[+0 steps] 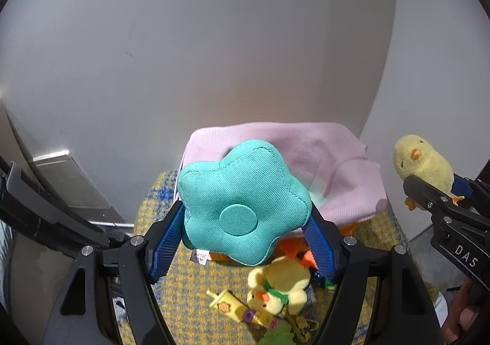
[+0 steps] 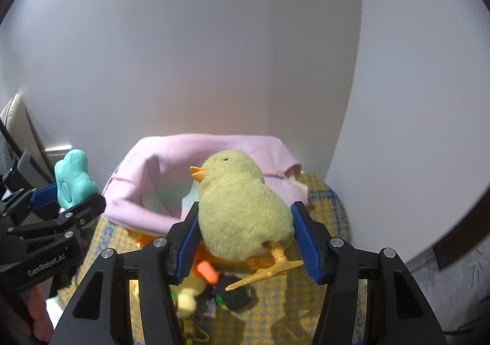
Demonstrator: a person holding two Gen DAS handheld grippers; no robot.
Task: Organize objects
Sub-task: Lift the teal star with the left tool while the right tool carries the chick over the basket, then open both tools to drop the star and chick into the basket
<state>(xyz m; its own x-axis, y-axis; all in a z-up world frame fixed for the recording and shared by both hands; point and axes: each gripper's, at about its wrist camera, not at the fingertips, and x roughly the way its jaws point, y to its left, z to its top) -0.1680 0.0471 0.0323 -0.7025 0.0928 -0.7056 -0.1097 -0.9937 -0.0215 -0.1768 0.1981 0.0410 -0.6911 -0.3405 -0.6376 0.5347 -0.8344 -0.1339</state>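
My left gripper (image 1: 245,228) is shut on a teal flower-shaped cushion (image 1: 242,201) and holds it in the air in front of a pink fabric basket (image 1: 346,158). The cushion also shows in the right wrist view (image 2: 73,176). My right gripper (image 2: 245,225) is shut on a yellow plush chick (image 2: 242,207) with orange plastic feet, held just in front of the pink basket (image 2: 171,173). The chick also shows at the right edge of the left wrist view (image 1: 422,161). Both grippers hover over a yellow and blue woven cloth (image 1: 183,308).
On the cloth below lie a yellow plush duck with a green scarf (image 1: 278,286), a yellow toy cup (image 1: 226,303), orange toy pieces (image 1: 294,248) and a green toy (image 1: 278,335). A pale wall stands behind. A grey floor (image 2: 453,283) shows at the right.
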